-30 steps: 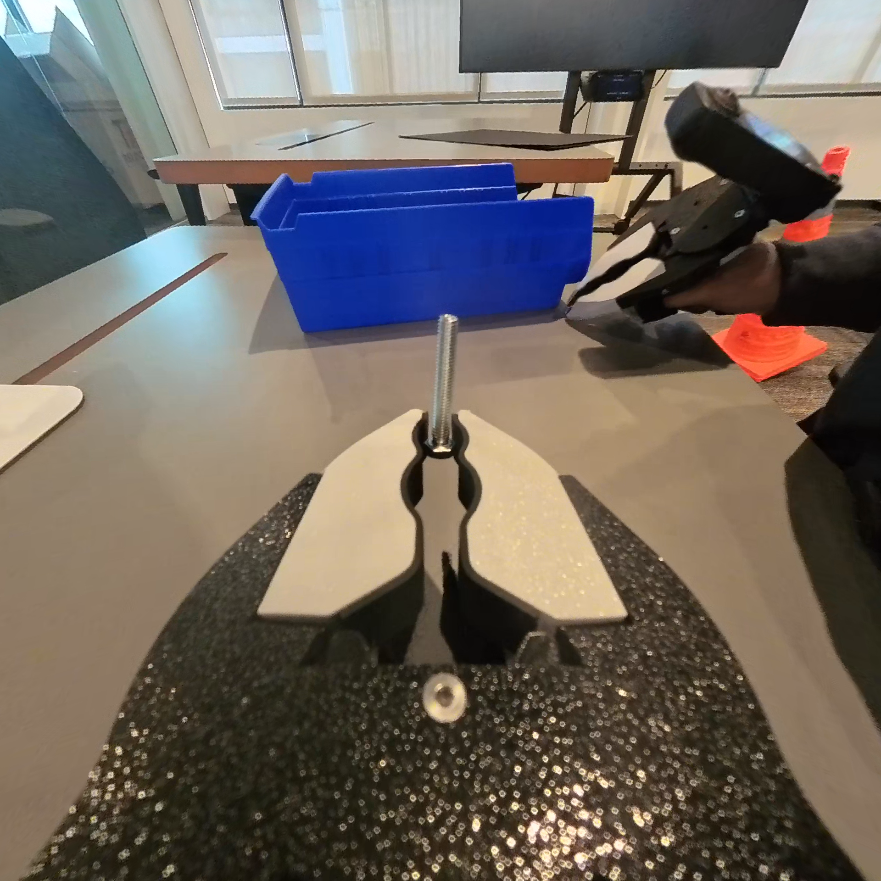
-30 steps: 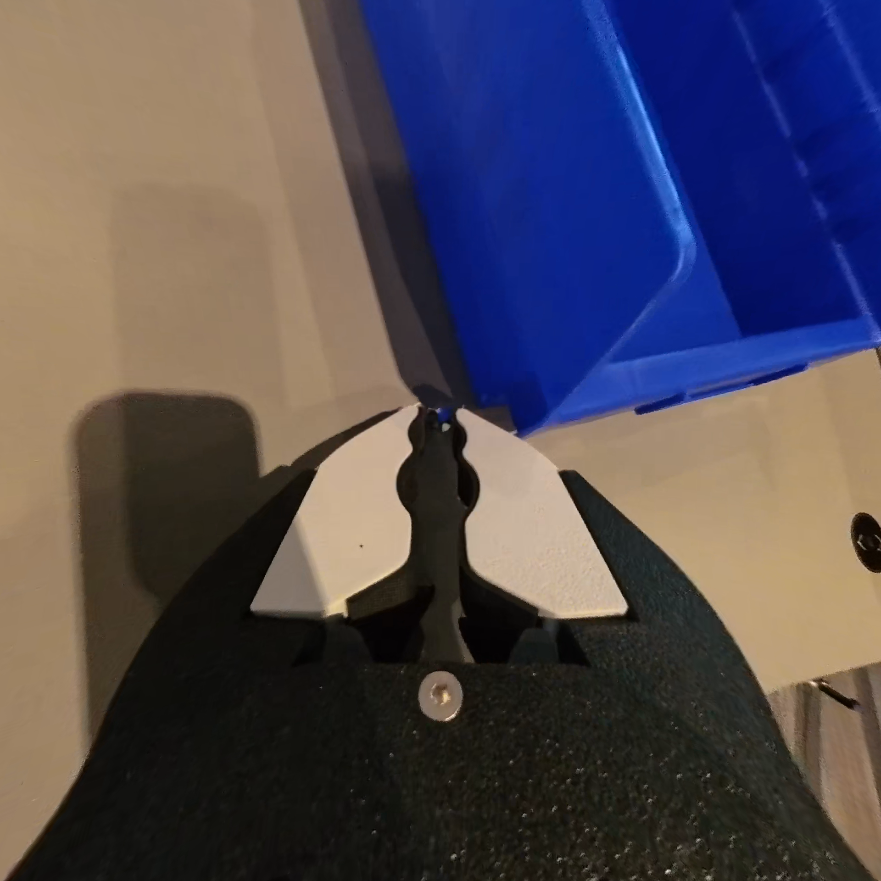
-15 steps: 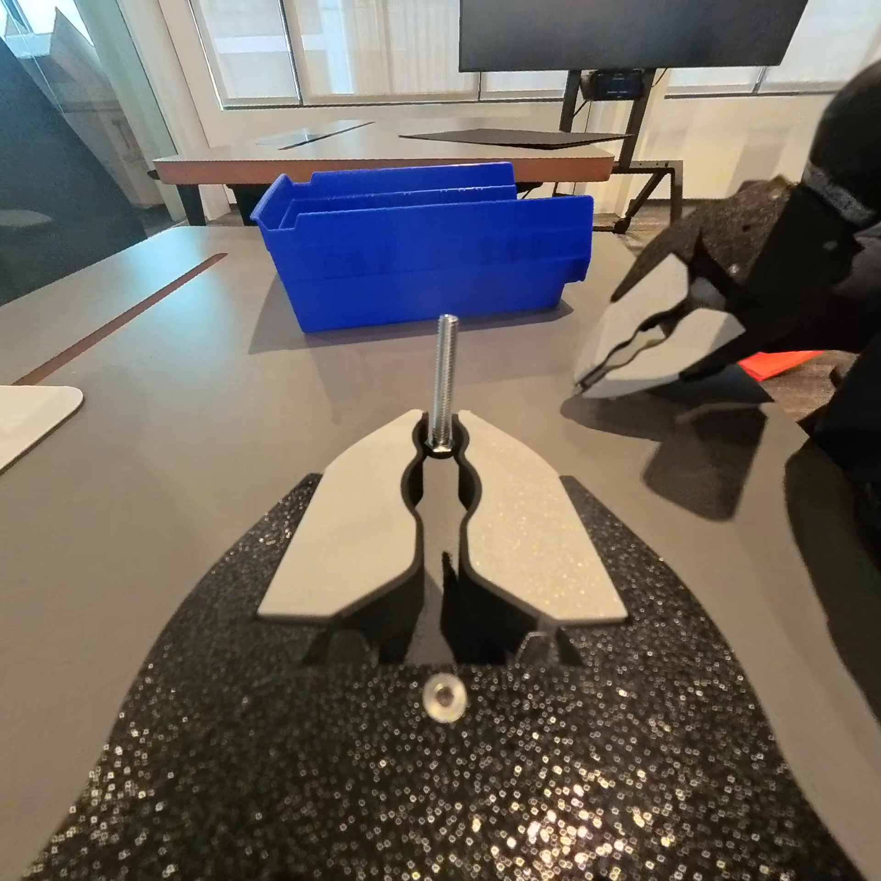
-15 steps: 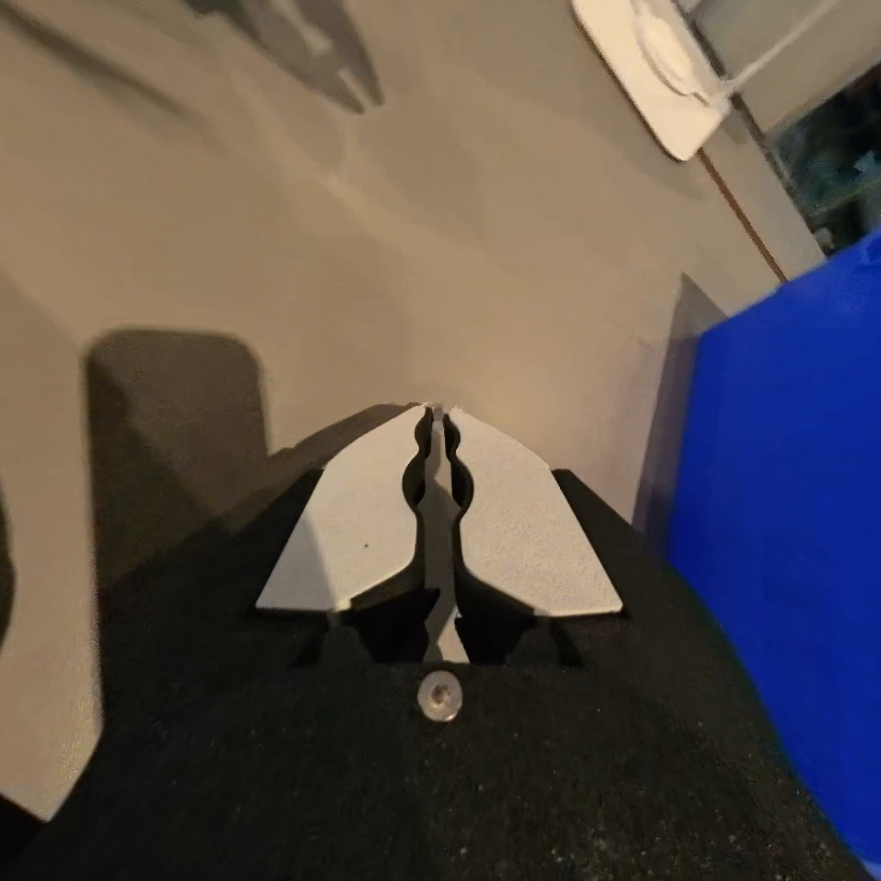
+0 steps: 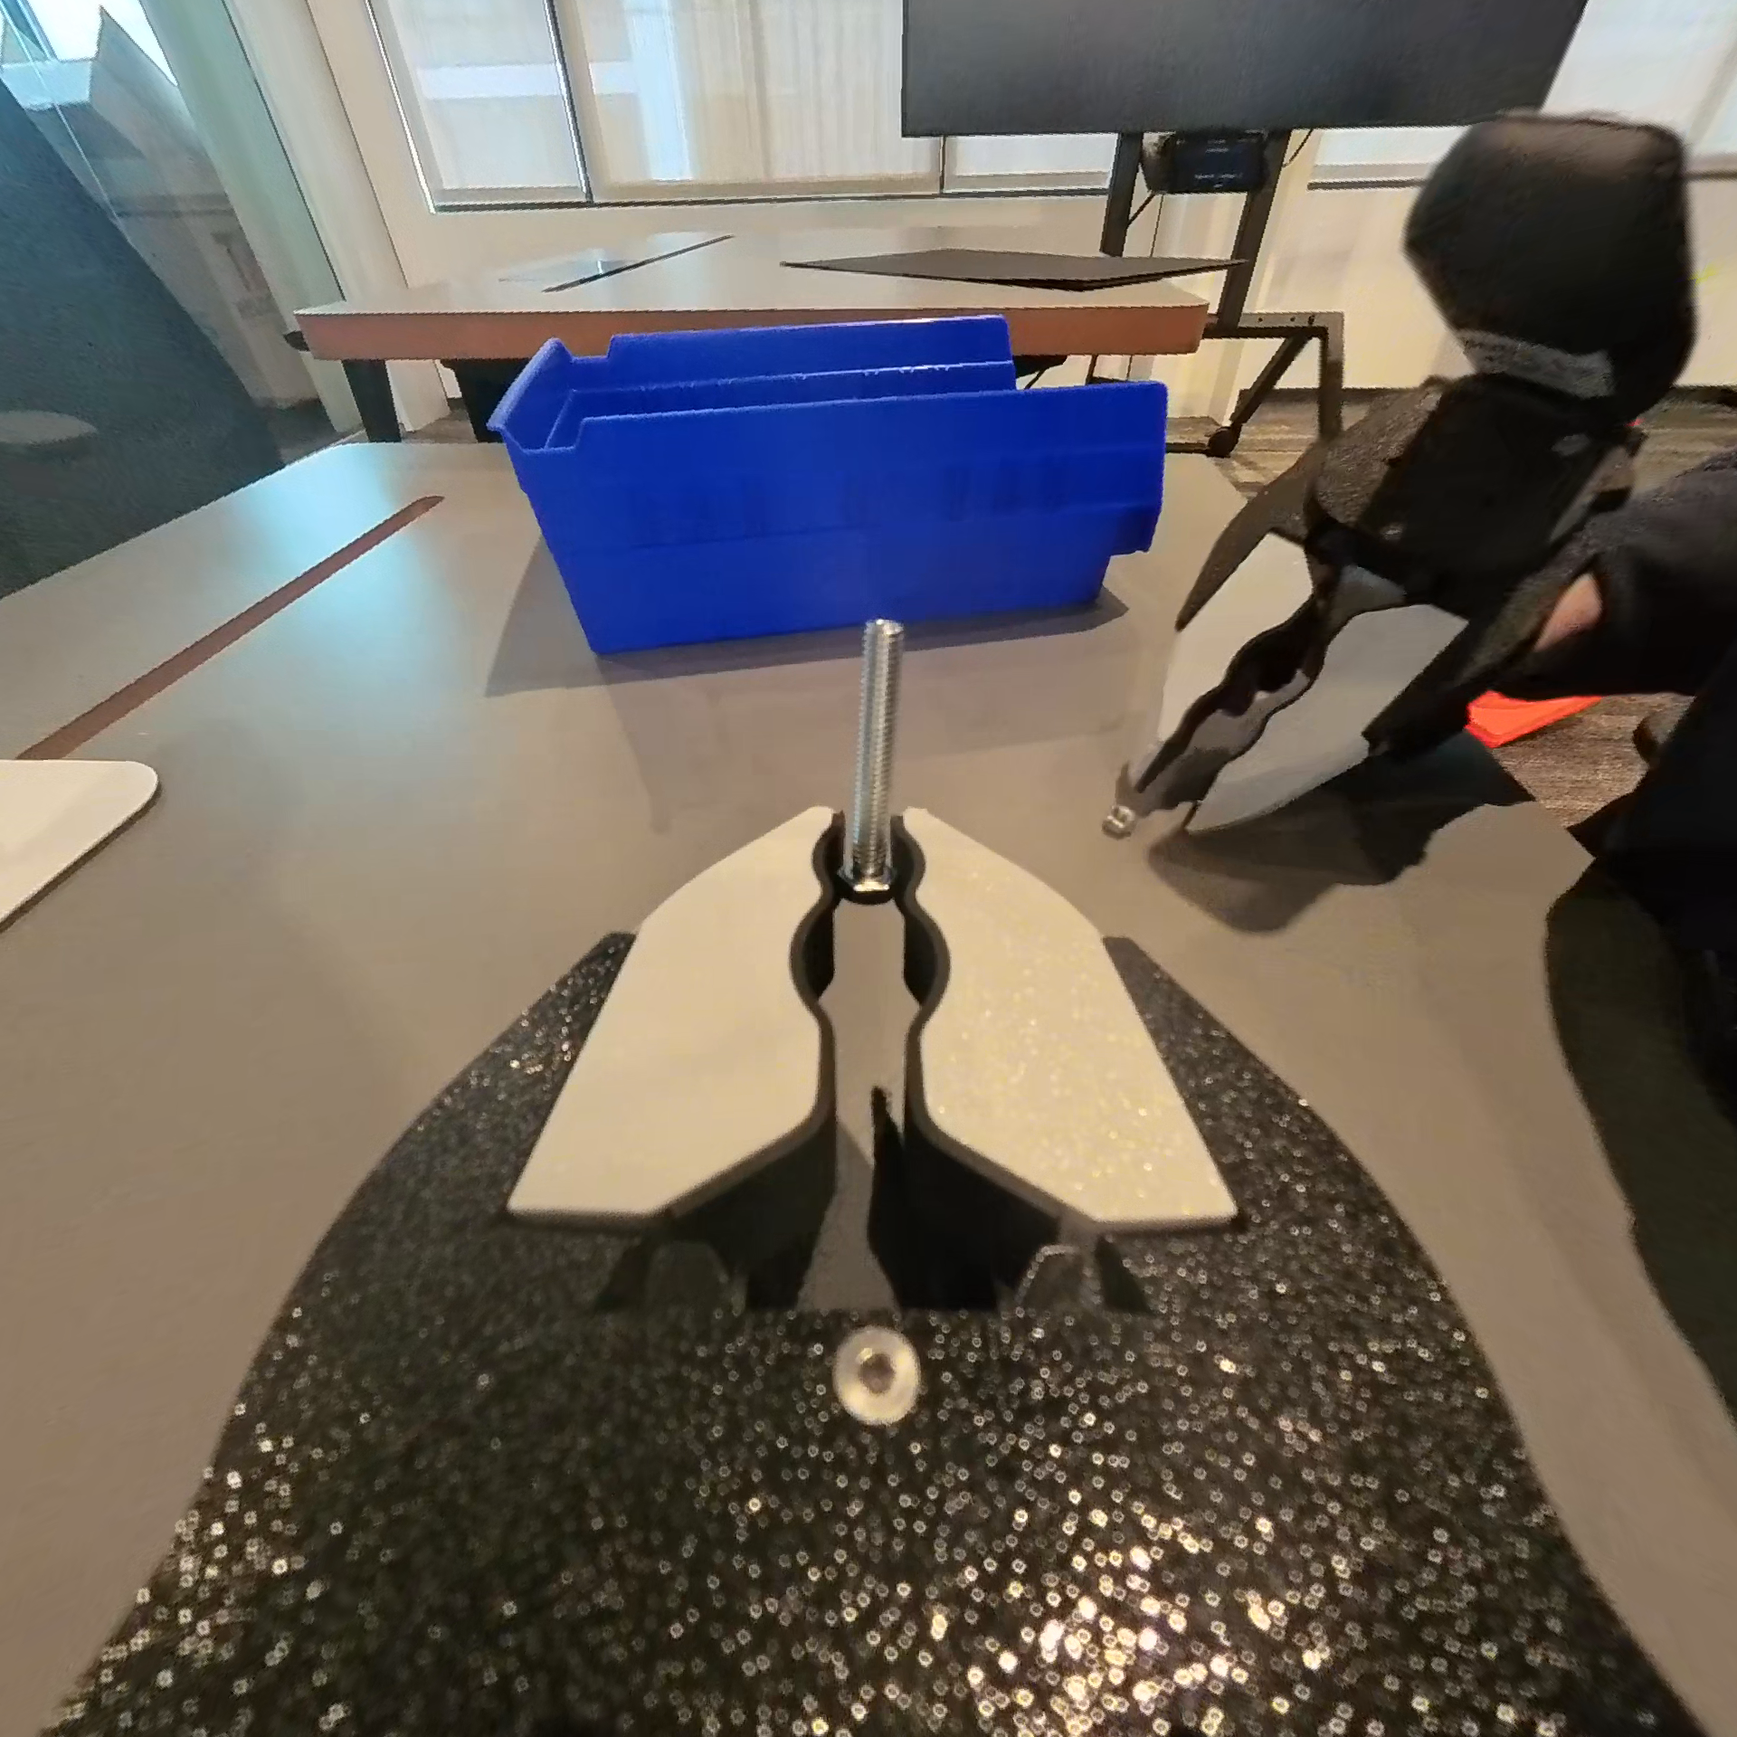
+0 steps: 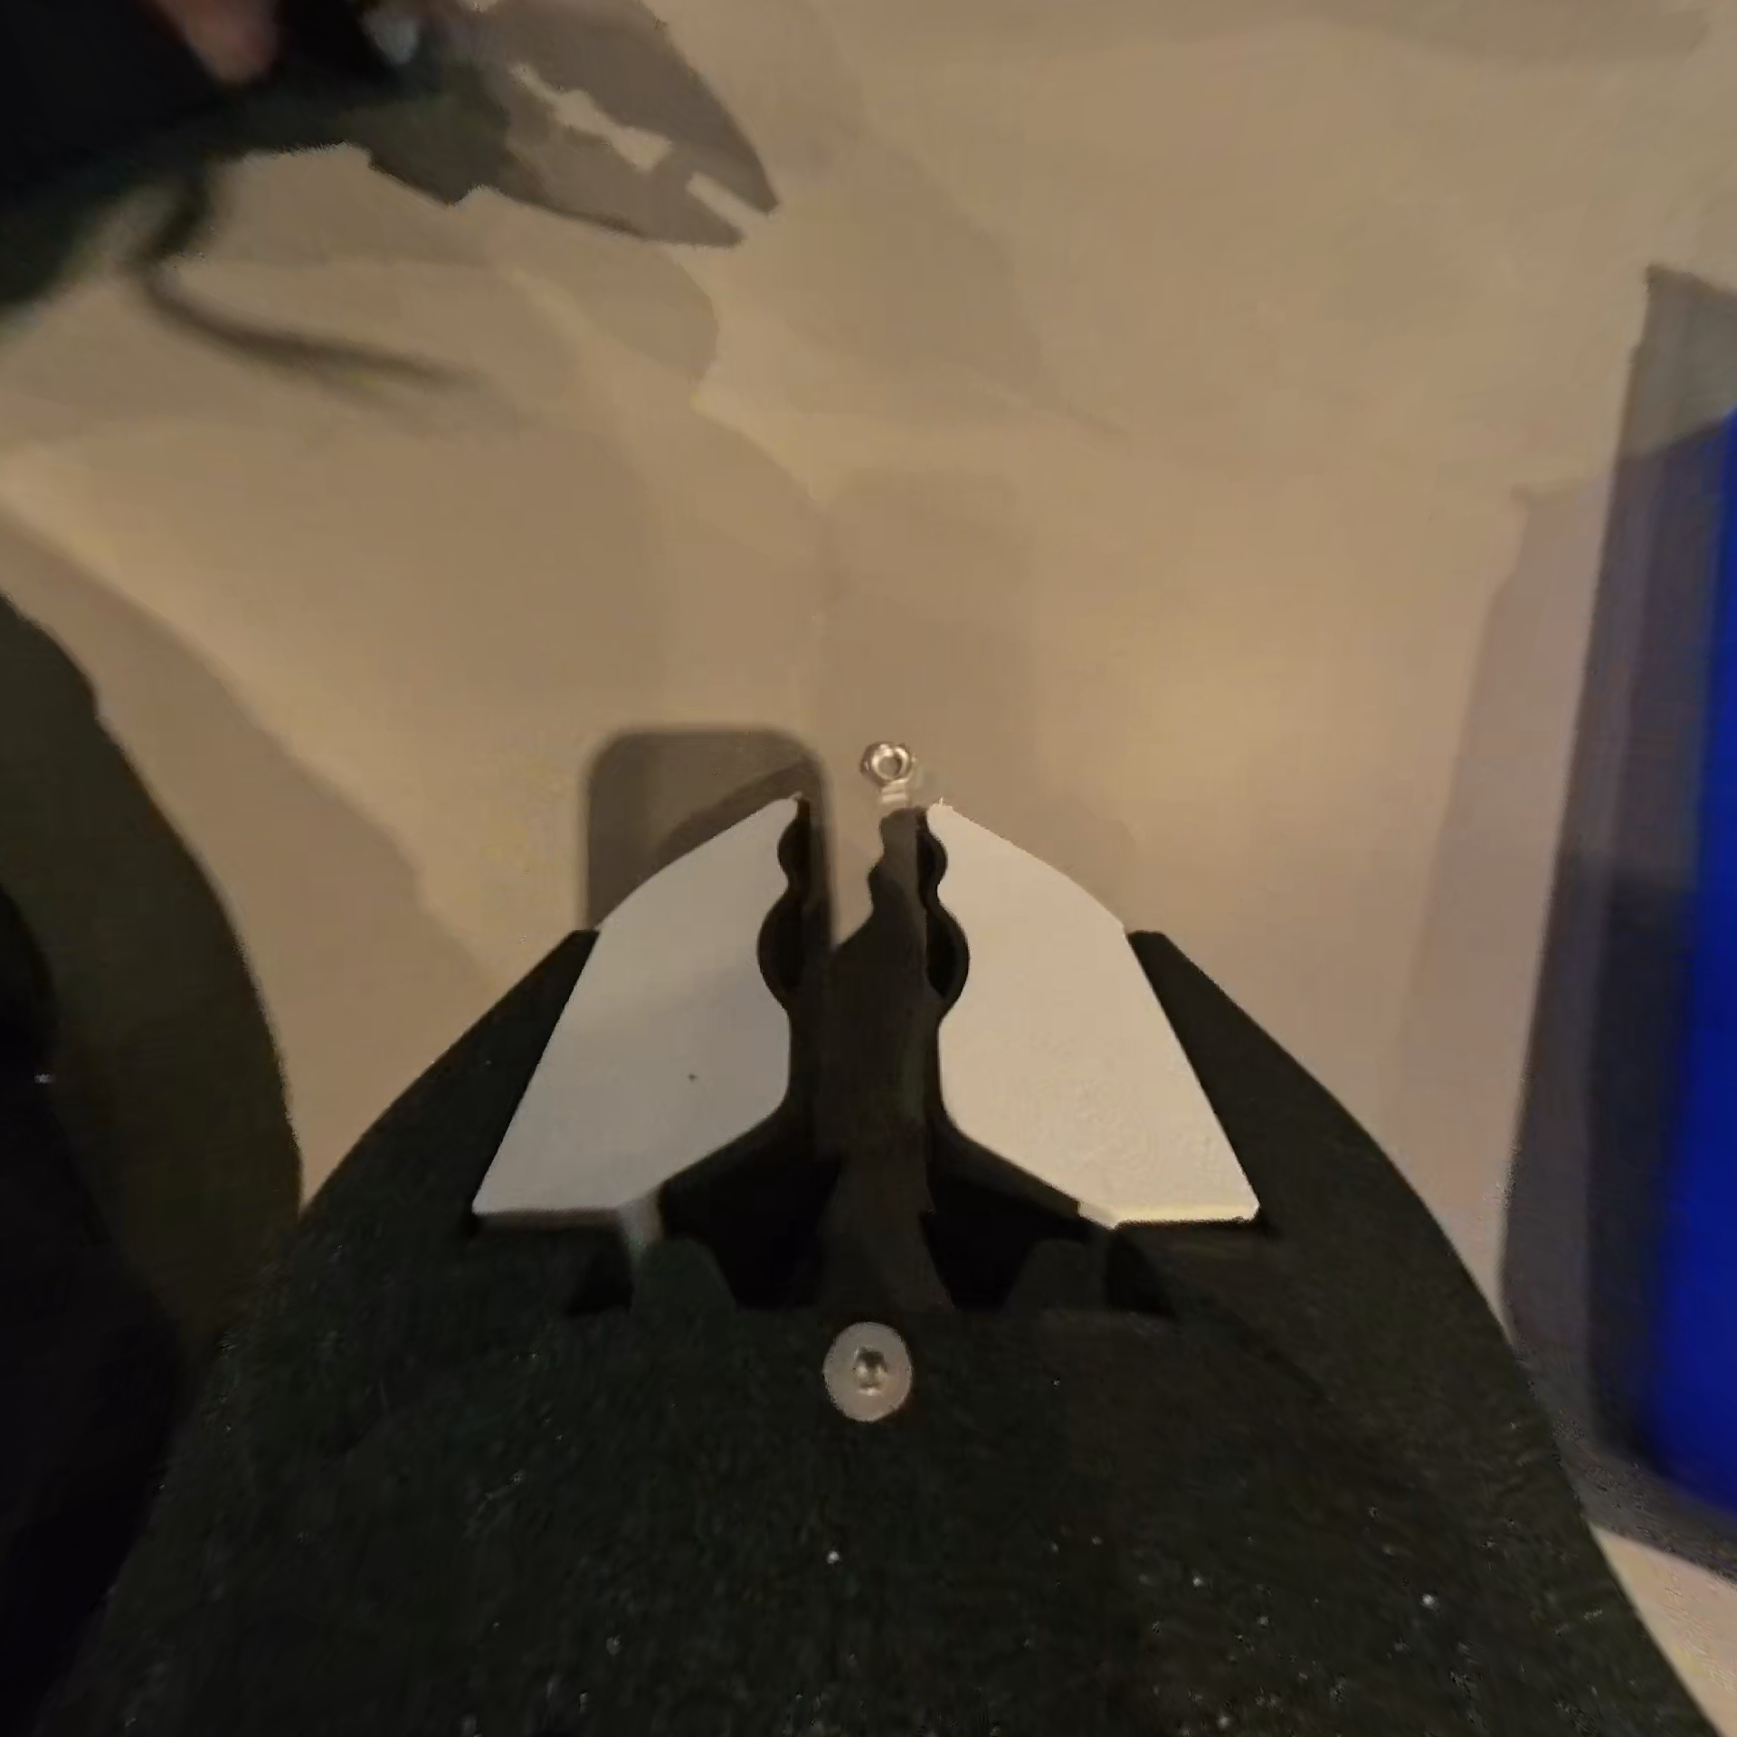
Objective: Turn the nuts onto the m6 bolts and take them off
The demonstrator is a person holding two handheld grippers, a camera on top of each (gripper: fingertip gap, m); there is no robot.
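My left gripper point(image 5: 869, 851) is shut on the base of a silver threaded bolt point(image 5: 874, 733) and holds it upright above the grey table point(image 5: 376, 846). My right gripper point(image 6: 865, 806) points down at the table with its jaws a little apart. A small silver nut point(image 6: 884, 761) lies on the table just beyond its tips, outside the jaws. In the left wrist view the right gripper point(image 5: 1161, 813) is to the right of the bolt, low over the table, with the nut point(image 5: 1118, 822) at its tips.
A blue plastic bin point(image 5: 827, 508) stands on the table behind the bolt, and its side shows in the right wrist view point(image 6: 1692, 940). A white pad point(image 5: 56, 827) lies at the left edge. An orange cone point(image 5: 1532, 714) stands on the floor at the right. A person's dark sleeve point(image 5: 1673, 583) holds the right gripper. My hands' fingertips stand some 15 cm from each other.
My right gripper has swung from the bin's corner down to the table nearer the bolt and its jaws have parted. The nut now lies at its tips. My left gripper and bolt have not moved.
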